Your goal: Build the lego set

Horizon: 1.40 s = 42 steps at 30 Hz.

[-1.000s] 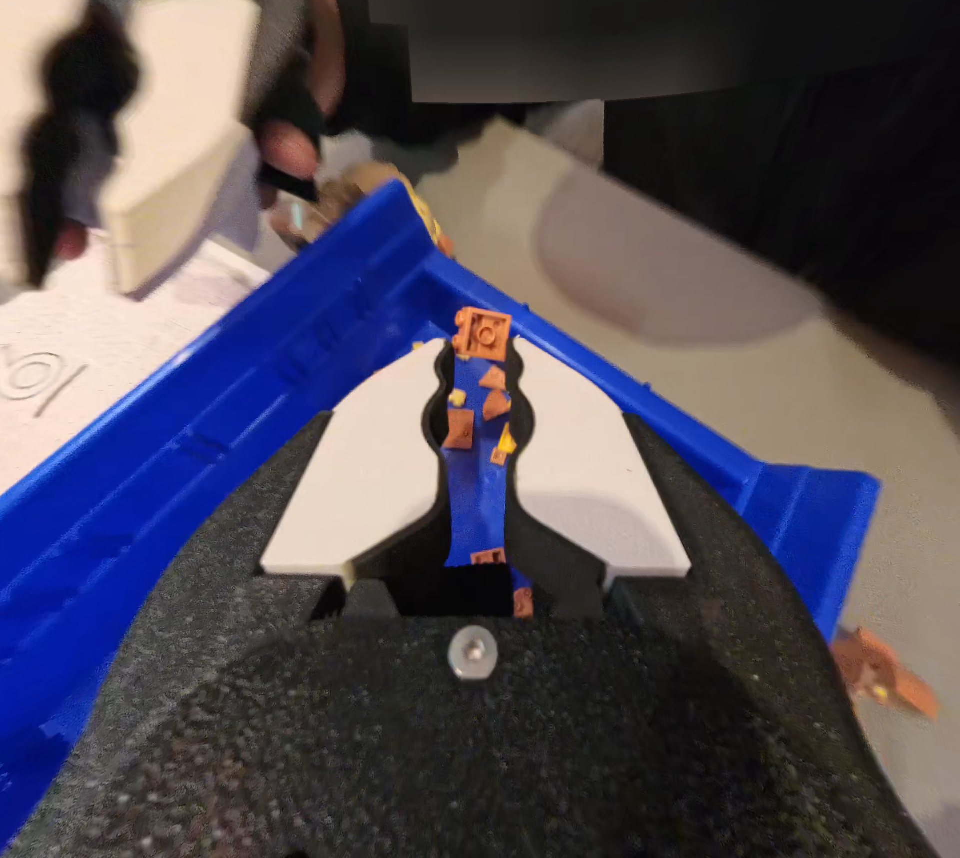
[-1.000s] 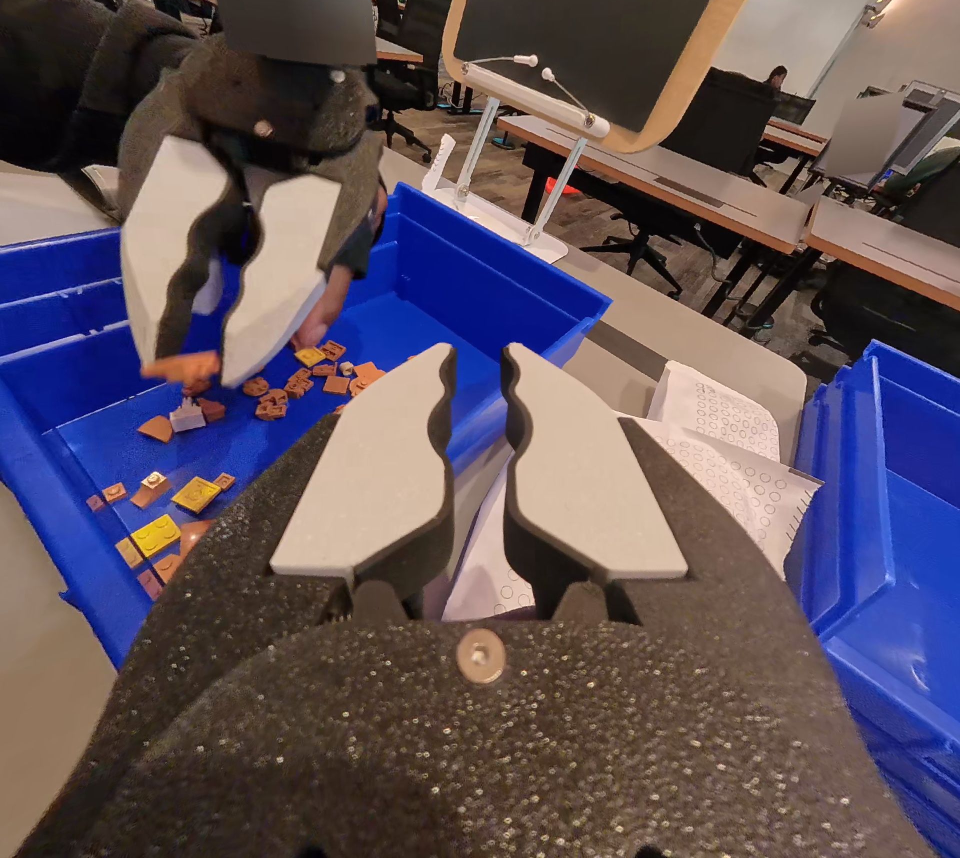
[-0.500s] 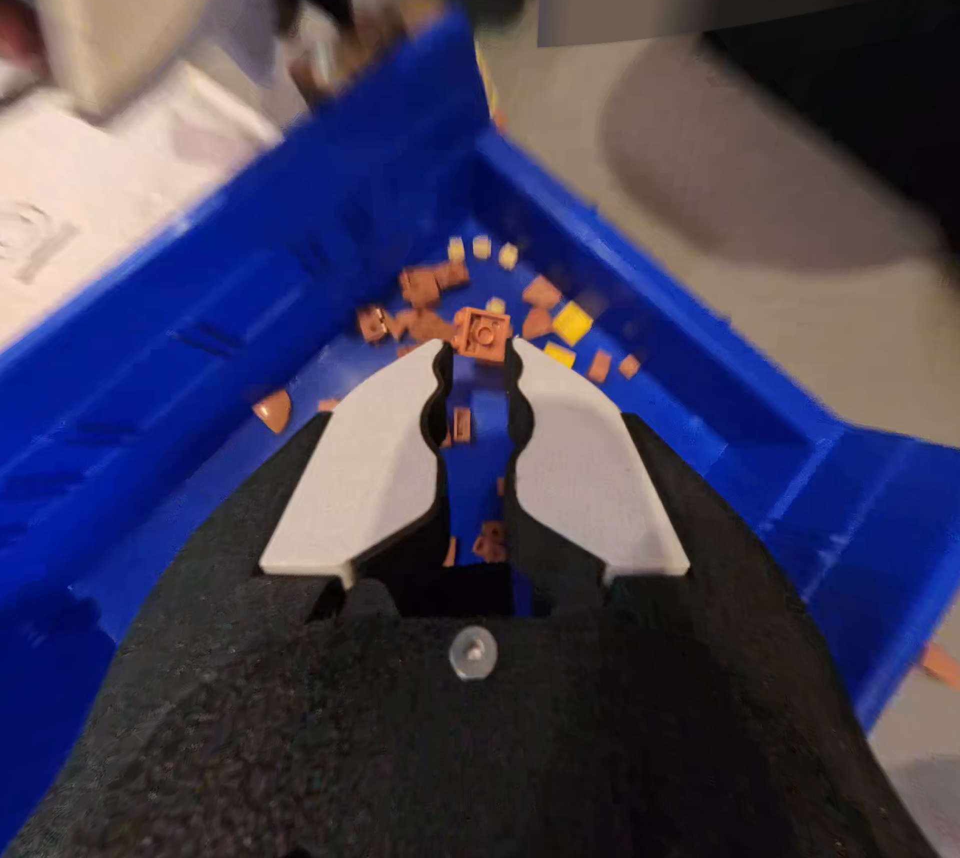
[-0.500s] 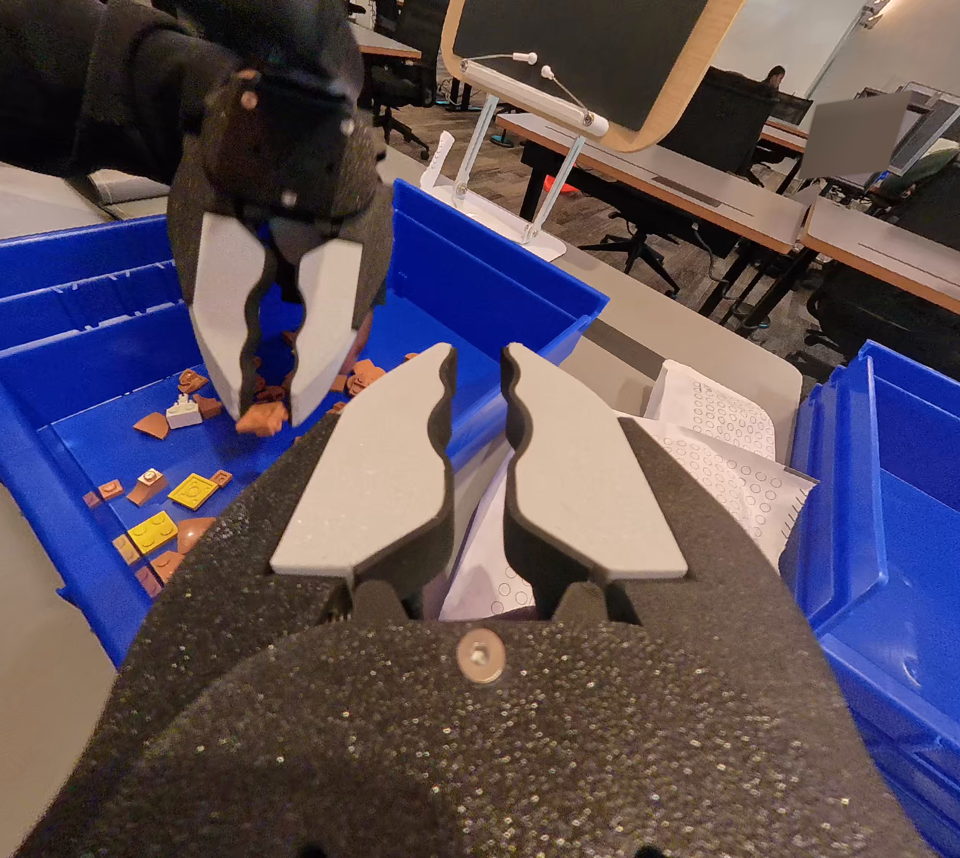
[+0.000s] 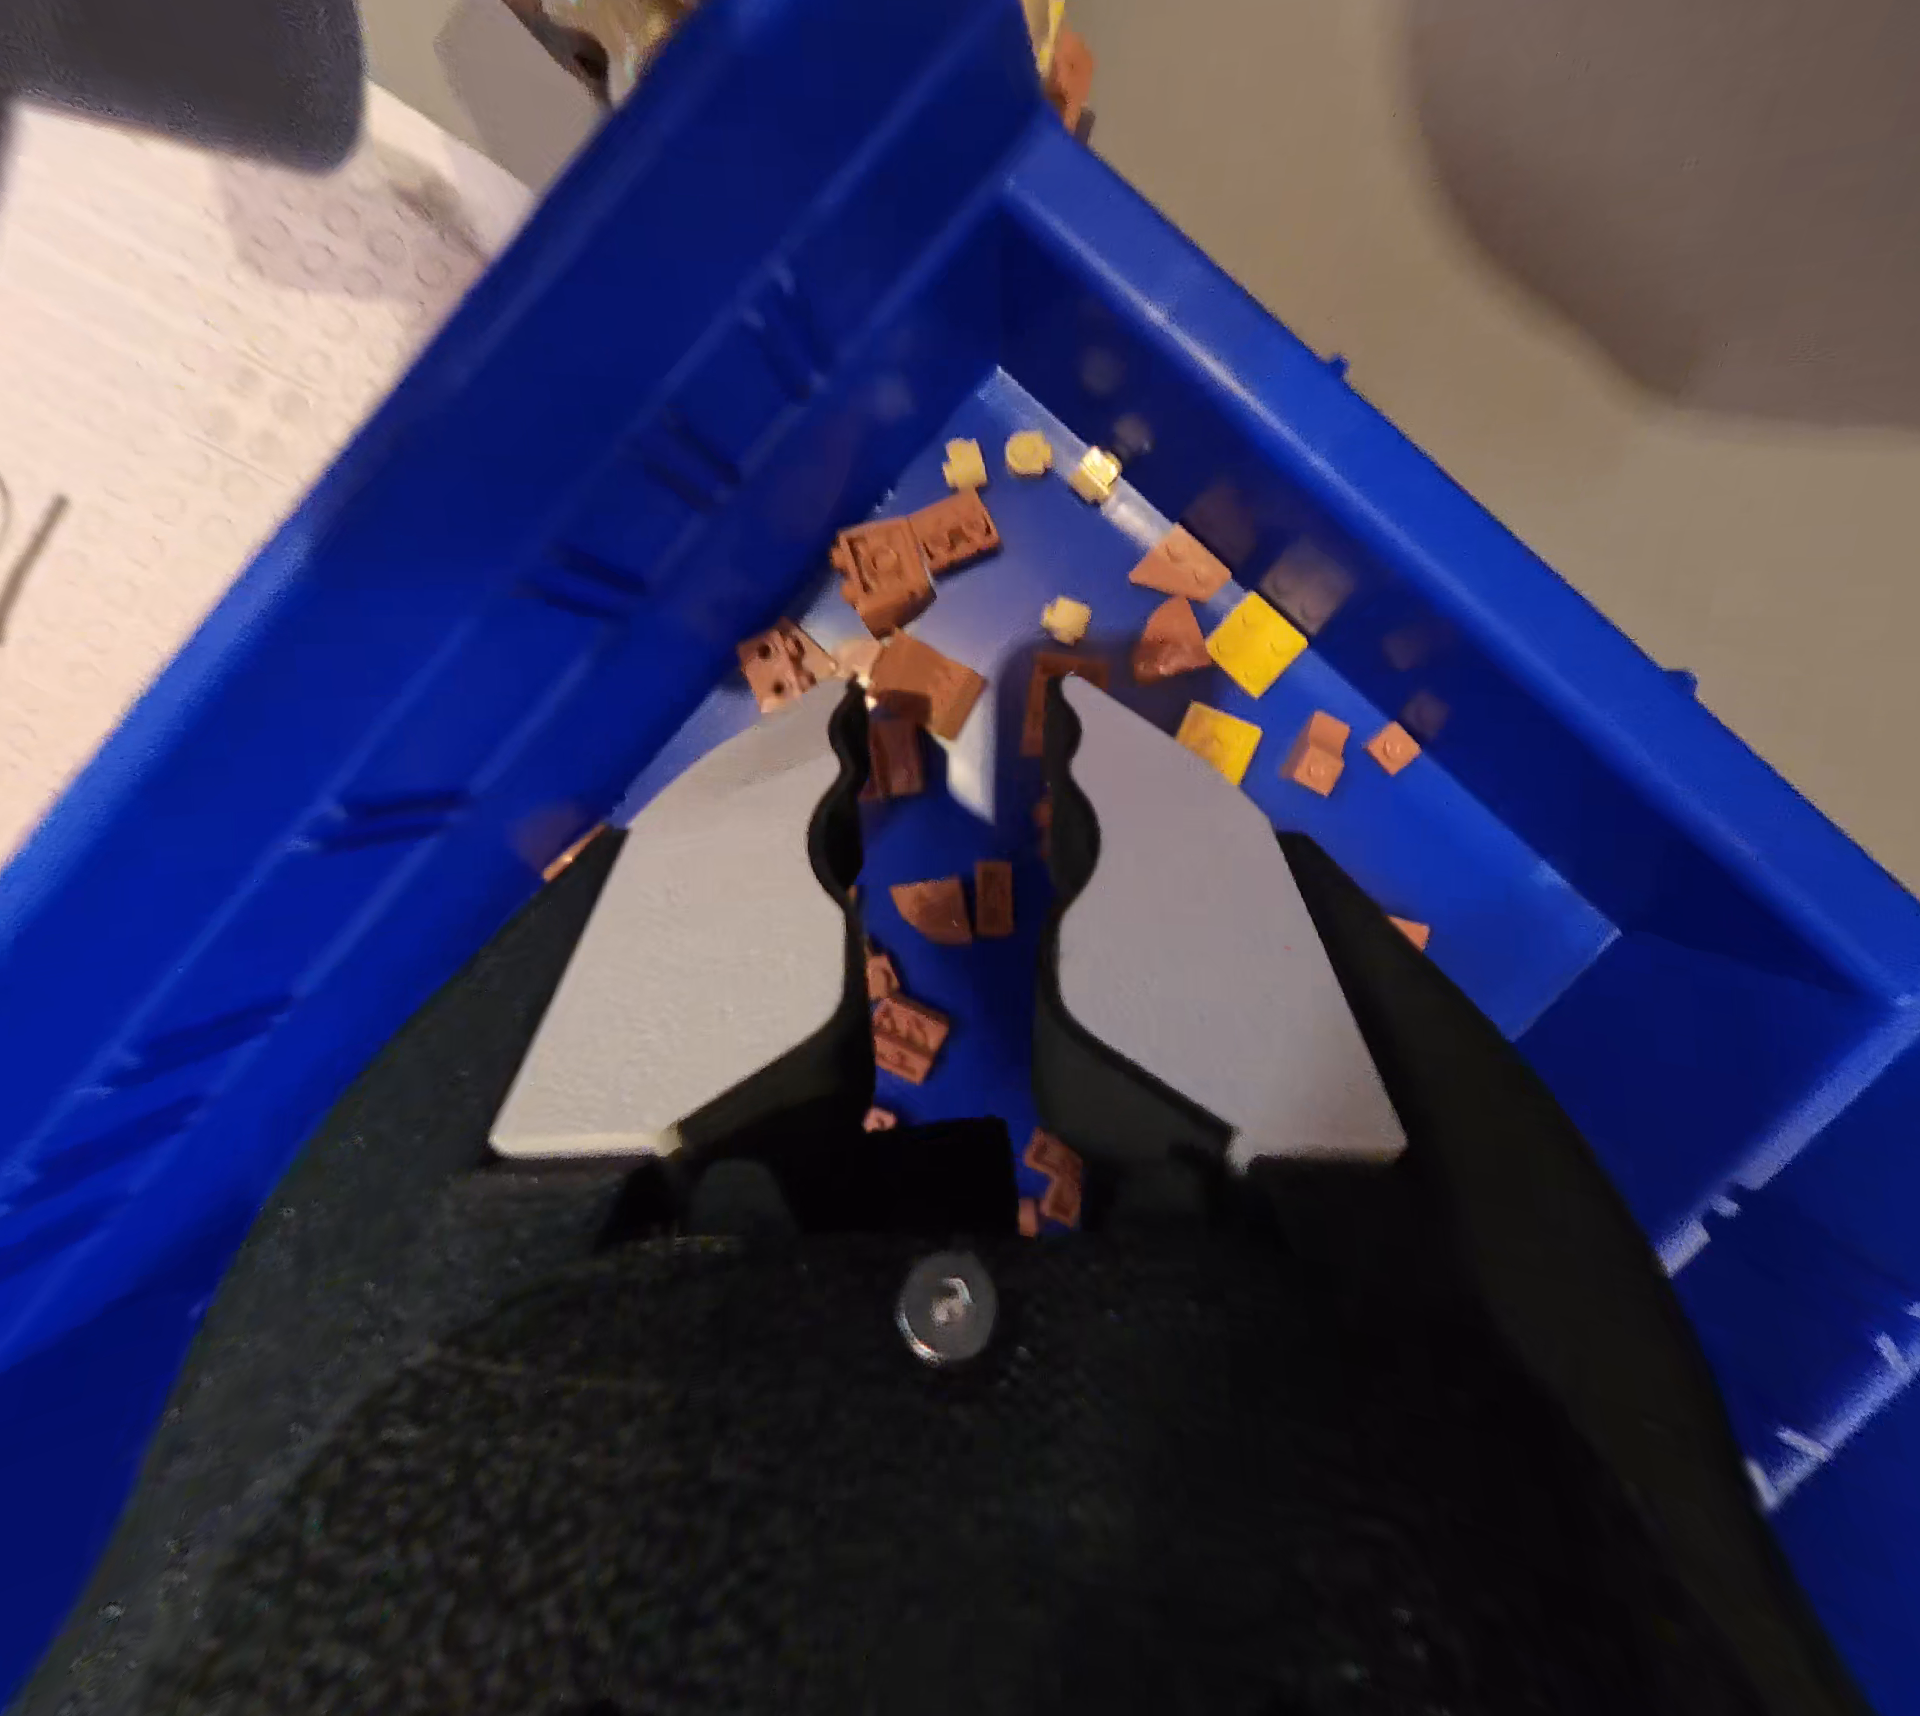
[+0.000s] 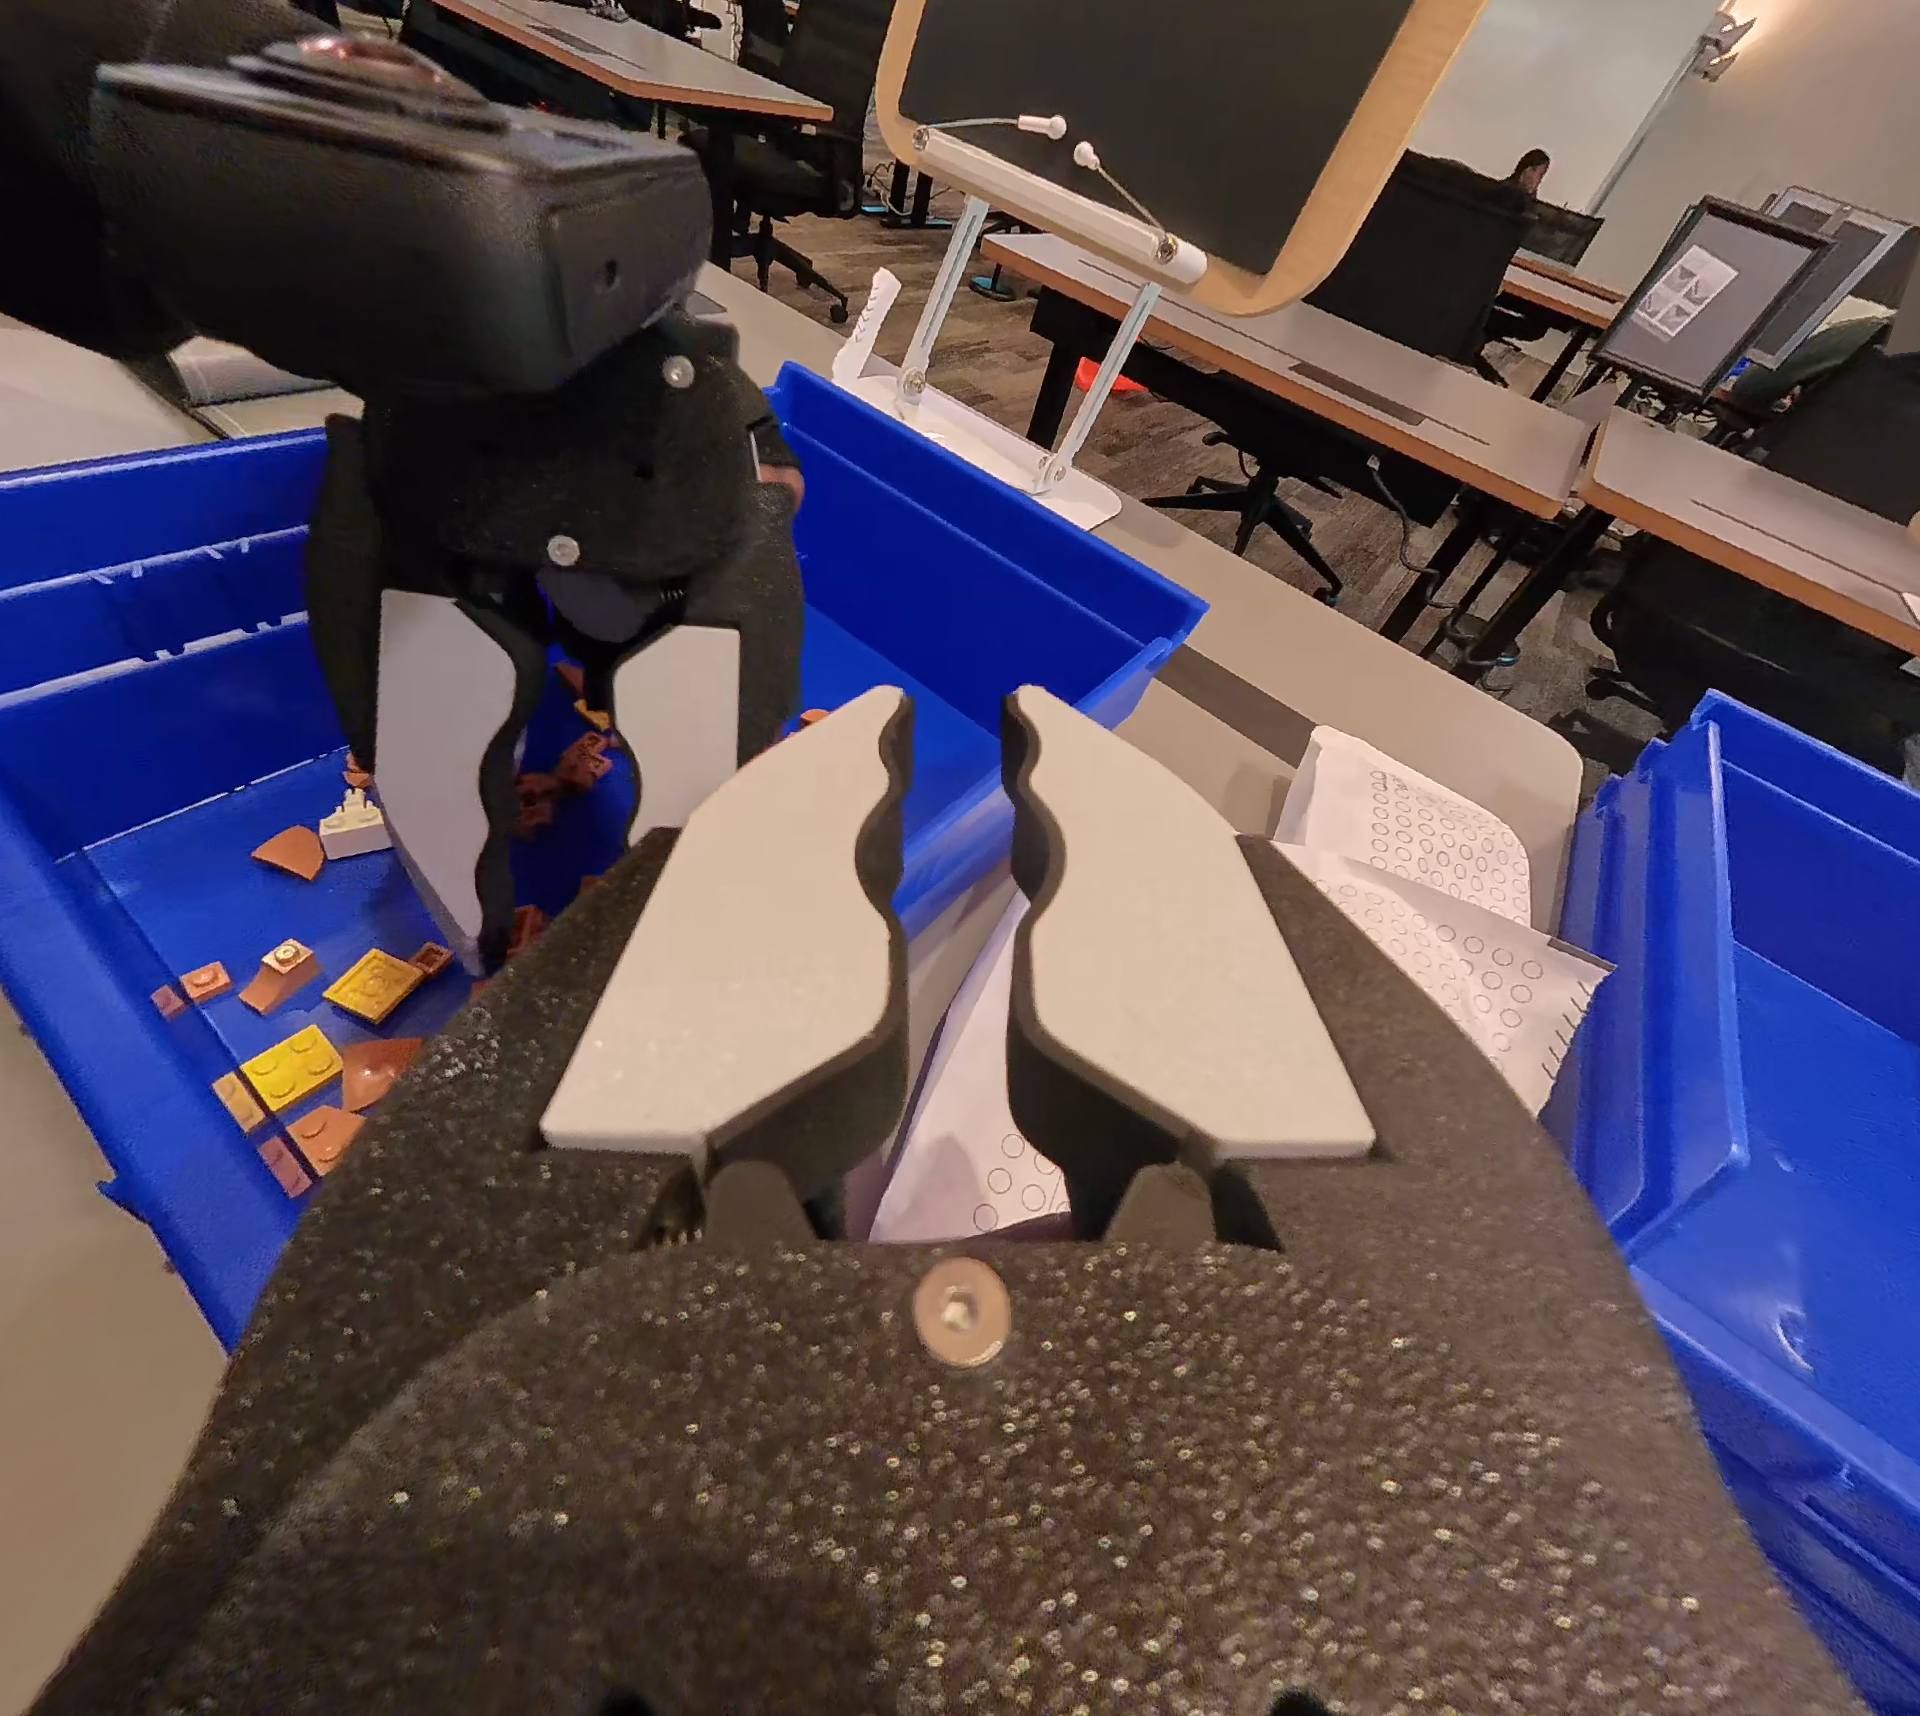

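Left wrist view: the left hand-held gripper sits low inside a blue bin, jaws apart and gripping nothing. A brown sloped brick lies just off the left fingertip, near the middle of the frame, loose as far as I can tell. More brown pieces and two yellow plates are scattered toward the bin's far corner, upper centre. White dotted paper lies at the left edge.

Right wrist view: the right hand-held gripper hangs mid-frame above the bin's wall, narrowly parted with nothing between the pads. A second blue bin is at the right on the grey counter, with a dark framed board on a stand at the top.
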### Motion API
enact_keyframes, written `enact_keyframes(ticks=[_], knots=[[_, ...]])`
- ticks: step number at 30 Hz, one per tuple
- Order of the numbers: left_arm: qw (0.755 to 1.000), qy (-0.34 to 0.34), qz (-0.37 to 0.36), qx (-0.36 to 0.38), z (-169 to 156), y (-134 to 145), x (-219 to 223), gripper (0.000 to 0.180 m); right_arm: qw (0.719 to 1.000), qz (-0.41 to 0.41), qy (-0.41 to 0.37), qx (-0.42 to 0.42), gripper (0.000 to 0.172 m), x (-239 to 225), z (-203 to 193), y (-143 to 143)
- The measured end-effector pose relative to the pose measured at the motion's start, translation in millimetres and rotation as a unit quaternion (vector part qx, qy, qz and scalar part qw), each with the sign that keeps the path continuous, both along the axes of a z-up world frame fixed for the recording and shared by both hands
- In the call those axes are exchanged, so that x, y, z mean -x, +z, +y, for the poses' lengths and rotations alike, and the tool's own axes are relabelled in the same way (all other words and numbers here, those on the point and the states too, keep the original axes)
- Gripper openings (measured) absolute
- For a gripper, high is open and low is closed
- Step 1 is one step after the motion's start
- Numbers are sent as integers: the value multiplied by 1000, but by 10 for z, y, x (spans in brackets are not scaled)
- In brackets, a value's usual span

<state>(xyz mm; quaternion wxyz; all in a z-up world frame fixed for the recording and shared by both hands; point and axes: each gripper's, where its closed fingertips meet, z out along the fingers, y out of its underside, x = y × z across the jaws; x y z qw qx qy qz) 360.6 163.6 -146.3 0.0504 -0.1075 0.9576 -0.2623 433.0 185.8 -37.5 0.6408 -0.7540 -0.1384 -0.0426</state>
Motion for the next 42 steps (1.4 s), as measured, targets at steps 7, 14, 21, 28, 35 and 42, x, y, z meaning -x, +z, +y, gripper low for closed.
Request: enact_keyframes(ticks=[7, 14, 21, 28, 35, 42], knots=[[999, -32, -20, -37, -117, -142, -155, 27, 1000, 2, -2, -4, 15, -21, -10, 20], [996, -45, -22, -70, -129, -291, -148, 13, 1000, -1, 1, -6, 15, 2, -16, 34], [997, -36, 18, -61, -54, -252, 18, 7, 1000, -1, 1, -7, 15, 7, -14, 35], [995, -24, 61, -78, 168, -173, 227, 8, 1000, -3, 2, -4, 15, 19, -7, 21], [997, 4, 37, -74, 187, -142, 123, 18, 1000, -2, 1, -5, 15, 13, -8, 24], [996, 45, 29, -65, 136, -169, -55, 19, 1000, -4, 1, -5, 15, 11, -9, 25]])
